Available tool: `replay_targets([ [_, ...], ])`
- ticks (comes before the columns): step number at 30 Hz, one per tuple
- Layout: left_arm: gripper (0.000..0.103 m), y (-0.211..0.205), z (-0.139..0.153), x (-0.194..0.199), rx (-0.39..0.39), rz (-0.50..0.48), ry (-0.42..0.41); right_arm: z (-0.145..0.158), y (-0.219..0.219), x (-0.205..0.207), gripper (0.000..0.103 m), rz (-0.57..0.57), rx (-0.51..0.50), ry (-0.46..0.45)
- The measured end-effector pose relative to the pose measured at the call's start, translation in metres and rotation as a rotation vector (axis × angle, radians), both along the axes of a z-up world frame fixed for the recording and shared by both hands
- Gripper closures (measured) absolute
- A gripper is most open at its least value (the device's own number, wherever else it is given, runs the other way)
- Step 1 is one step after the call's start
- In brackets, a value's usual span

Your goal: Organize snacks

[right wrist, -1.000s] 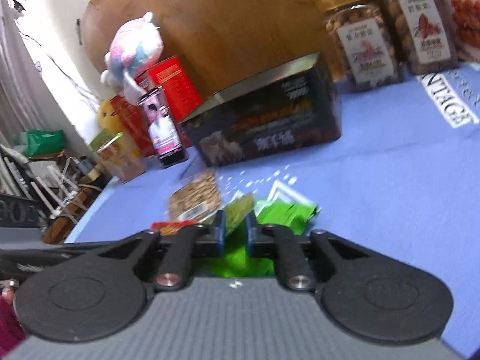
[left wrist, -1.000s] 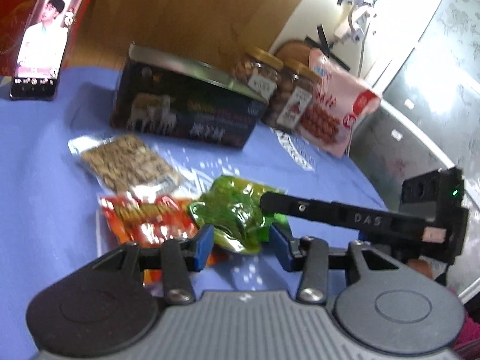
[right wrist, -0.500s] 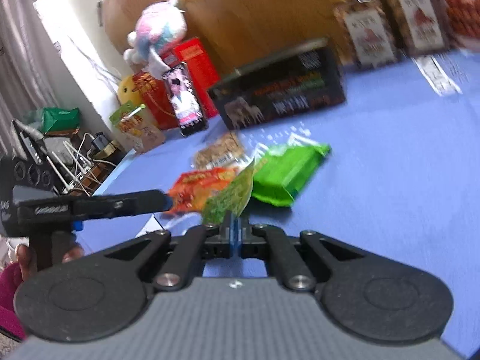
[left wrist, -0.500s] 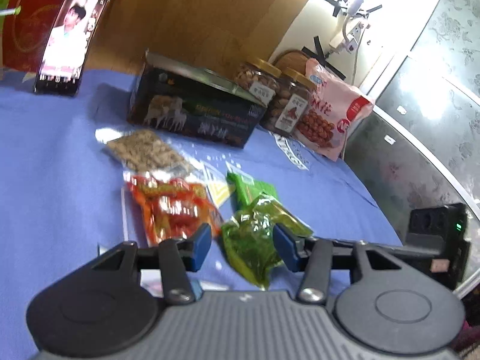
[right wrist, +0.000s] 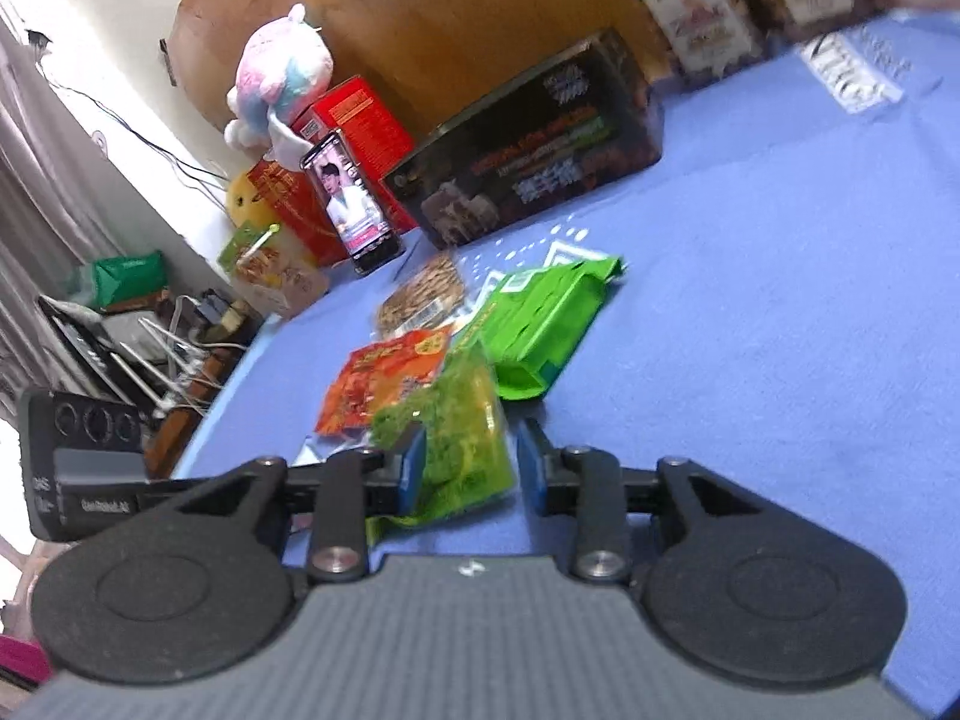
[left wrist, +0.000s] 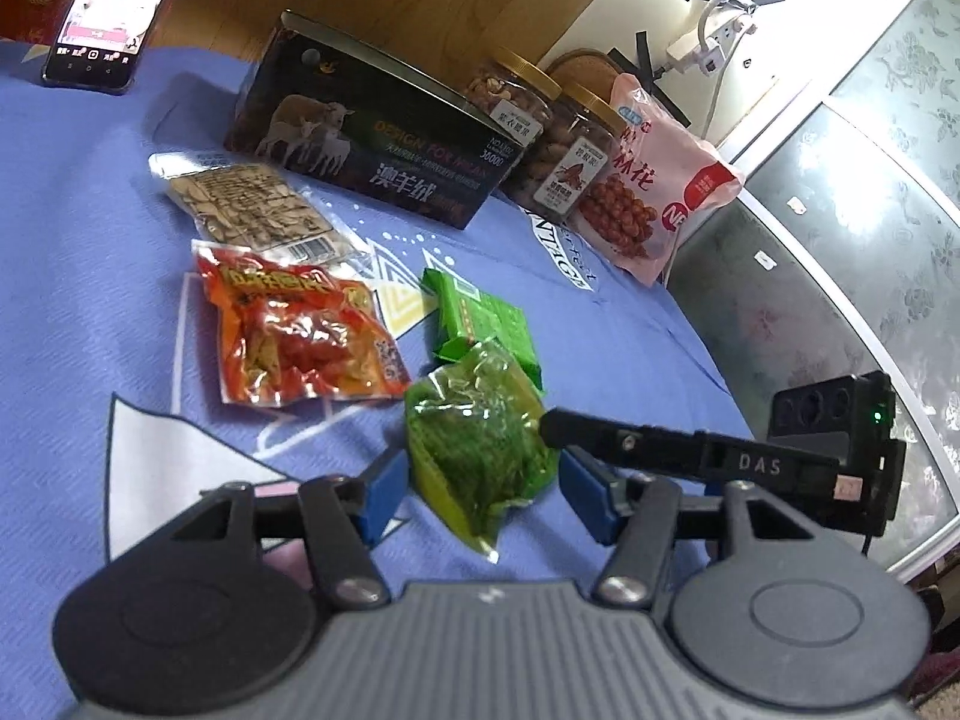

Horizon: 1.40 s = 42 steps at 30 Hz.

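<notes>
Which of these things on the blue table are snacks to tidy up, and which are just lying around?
Snacks for the job:
- green vegetable pouch, between both open grippers
- red spicy packet
- bright green packet
- seed packet
- two nut jars
- pink snack bag

Just lying about:
- phone
- dark wool box
- plush toy
- red boxes

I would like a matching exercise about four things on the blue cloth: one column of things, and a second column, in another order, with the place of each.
Things:
1. phone
2. pink bag
3. red packet
4. dark box

Places:
A. lying flat, next to the green packets
B. at the right end, beside the two jars
C. standing just behind the packet of seeds
D. propped upright at the far left

Pairs: 1-D, 2-B, 3-A, 4-C
</notes>
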State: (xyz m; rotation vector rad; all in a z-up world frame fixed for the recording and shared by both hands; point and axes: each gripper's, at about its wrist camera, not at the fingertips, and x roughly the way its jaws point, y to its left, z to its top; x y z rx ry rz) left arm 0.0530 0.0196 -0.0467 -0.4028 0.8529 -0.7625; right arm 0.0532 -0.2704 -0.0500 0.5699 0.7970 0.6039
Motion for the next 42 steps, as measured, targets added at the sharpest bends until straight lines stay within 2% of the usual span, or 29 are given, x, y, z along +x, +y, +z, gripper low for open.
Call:
replay_targets([
  [2,0.046,-0.002,0.001,-0.001,0.007,0.006,-0.017,-0.007,0.009,0.001,0.086,0.052,0.036,0.033],
  [4,0.05,-0.003,0.002,-0.001,0.023,0.016,-0.031,-0.006,0.015,-0.002,0.087,0.057,0.038,0.015],
  [6,0.056,0.001,0.004,0.002,0.036,0.03,-0.034,0.002,0.015,-0.004,0.093,0.054,0.029,-0.022],
  [9,0.056,0.009,0.016,0.007,0.004,0.043,-0.05,0.016,0.015,-0.001,0.094,0.058,0.047,-0.074],
  [13,0.056,0.01,0.045,0.018,0.005,0.061,-0.144,0.038,0.02,0.016,0.094,0.04,0.07,-0.139],
  [19,0.056,0.003,0.088,0.075,0.035,0.108,-0.265,0.073,0.028,0.066,0.094,-0.02,0.054,-0.242],
  [23,0.056,-0.003,0.101,0.125,0.041,0.161,-0.295,0.082,0.035,0.109,0.094,-0.075,0.035,-0.279],
  [25,0.055,-0.009,0.101,0.151,0.06,0.198,-0.302,0.08,0.039,0.132,0.091,-0.113,0.03,-0.267],
  [26,0.054,-0.011,0.099,0.164,0.074,0.225,-0.301,0.076,0.042,0.144,0.09,-0.138,0.018,-0.259],
  [27,0.054,-0.012,0.096,0.173,0.089,0.245,-0.294,0.071,0.046,0.156,0.084,-0.16,-0.015,-0.252],
  [29,0.054,-0.009,0.091,0.185,0.106,0.271,-0.257,0.062,0.049,0.168,0.068,-0.221,-0.118,-0.204],
  [31,0.054,0.007,0.09,0.179,0.064,0.28,-0.255,0.057,0.037,0.161,0.068,-0.246,-0.093,-0.212],
  [32,0.05,0.018,0.089,0.172,0.047,0.283,-0.265,0.057,0.03,0.153,0.068,-0.252,-0.074,-0.224],
  [34,0.047,0.04,0.084,0.155,0.05,0.306,-0.262,0.057,0.018,0.134,0.068,-0.262,-0.043,-0.248],
  [37,0.046,0.065,0.067,0.139,0.045,0.325,-0.175,0.048,0.018,0.122,0.068,-0.135,0.004,-0.192],
  [41,0.046,0.083,0.036,0.125,0.025,0.317,-0.021,0.022,0.044,0.126,0.068,0.039,-0.063,-0.045],
  [42,0.041,0.084,0.029,0.122,0.024,0.315,0.001,0.016,0.048,0.128,0.068,0.056,-0.074,-0.014],
])
